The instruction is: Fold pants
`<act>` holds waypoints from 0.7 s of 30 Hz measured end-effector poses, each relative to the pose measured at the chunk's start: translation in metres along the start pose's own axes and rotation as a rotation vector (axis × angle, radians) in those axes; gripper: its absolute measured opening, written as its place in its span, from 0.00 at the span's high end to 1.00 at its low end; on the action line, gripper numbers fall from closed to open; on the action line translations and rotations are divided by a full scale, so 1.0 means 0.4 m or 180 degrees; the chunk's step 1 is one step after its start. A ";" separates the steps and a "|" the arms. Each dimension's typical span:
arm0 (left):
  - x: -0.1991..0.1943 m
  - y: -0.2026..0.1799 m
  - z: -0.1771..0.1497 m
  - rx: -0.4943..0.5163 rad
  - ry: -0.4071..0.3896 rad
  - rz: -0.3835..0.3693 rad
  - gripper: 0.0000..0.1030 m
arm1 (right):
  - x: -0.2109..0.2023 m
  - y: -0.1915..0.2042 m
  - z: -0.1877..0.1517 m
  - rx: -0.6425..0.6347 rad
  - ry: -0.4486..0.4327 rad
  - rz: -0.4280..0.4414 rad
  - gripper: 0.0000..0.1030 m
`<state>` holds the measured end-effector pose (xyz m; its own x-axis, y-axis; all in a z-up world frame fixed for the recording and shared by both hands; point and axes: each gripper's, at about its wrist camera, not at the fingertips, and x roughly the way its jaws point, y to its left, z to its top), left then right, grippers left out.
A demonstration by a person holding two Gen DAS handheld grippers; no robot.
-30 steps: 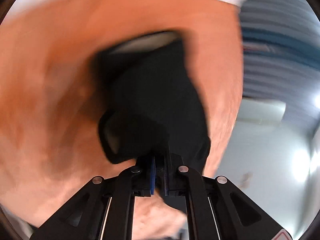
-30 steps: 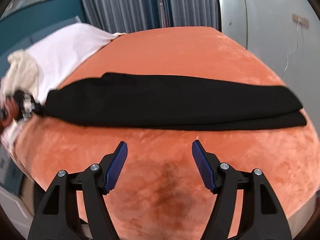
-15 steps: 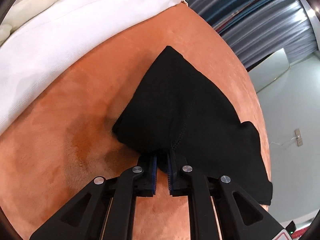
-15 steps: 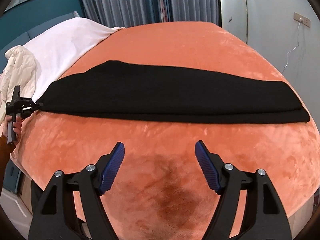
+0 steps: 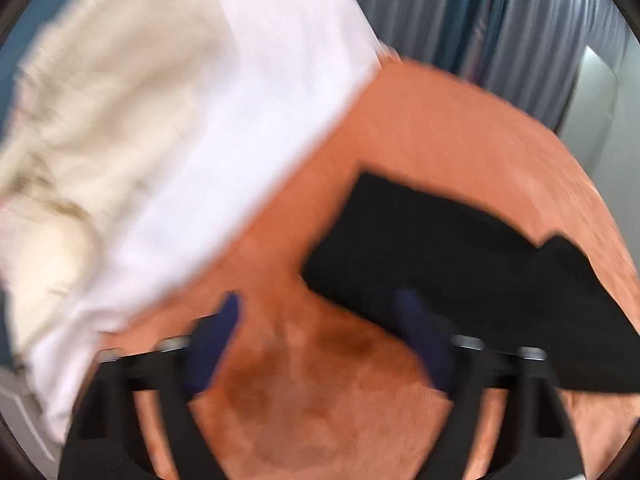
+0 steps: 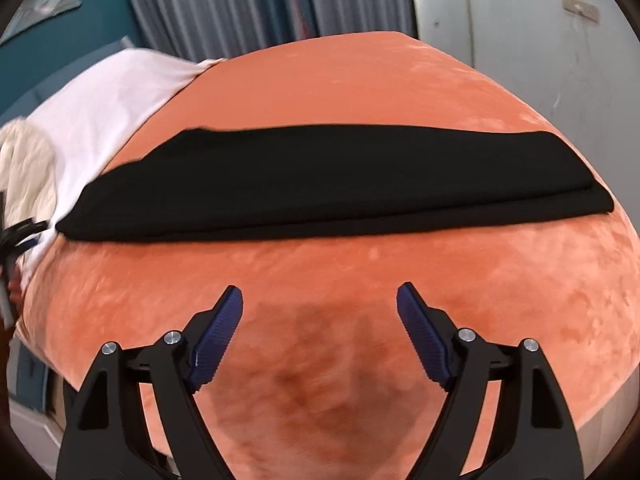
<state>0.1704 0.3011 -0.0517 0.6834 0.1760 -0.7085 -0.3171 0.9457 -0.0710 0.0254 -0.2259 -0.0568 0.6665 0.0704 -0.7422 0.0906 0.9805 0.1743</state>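
Black pants lie folded lengthwise in a long flat band across the orange bed cover. In the blurred left wrist view one end of the pants rests flat on the cover. My left gripper hovers just short of that end, its jaws opening wide with nothing between them. My right gripper hangs over bare orange cover in front of the band's long near edge, jaws opening, nothing between its blue pads. The left gripper also shows small at the far left edge, by the band's left end.
A white sheet and a crumpled cream blanket cover the head of the bed to the left. Grey and blue curtains hang behind, with a pale wall at the right. The bed's front edge drops off near the bottom.
My left gripper has let go of the pants' end, spread wide and pulled back and up. The pants' end now lies flat. My right gripper has widened and sunk slightly toward the bed.
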 end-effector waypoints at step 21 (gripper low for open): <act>0.447 -0.397 0.173 0.0830 0.0601 0.0716 0.11 | 0.598 0.530 0.455 -0.1600 0.0346 0.0458 0.71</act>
<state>0.3887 0.2014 -0.1185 0.4752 0.3563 -0.8045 -0.2509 0.9312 0.2643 0.3387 -0.0344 -0.0796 0.5631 0.2030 -0.8011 -0.3796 0.9246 -0.0325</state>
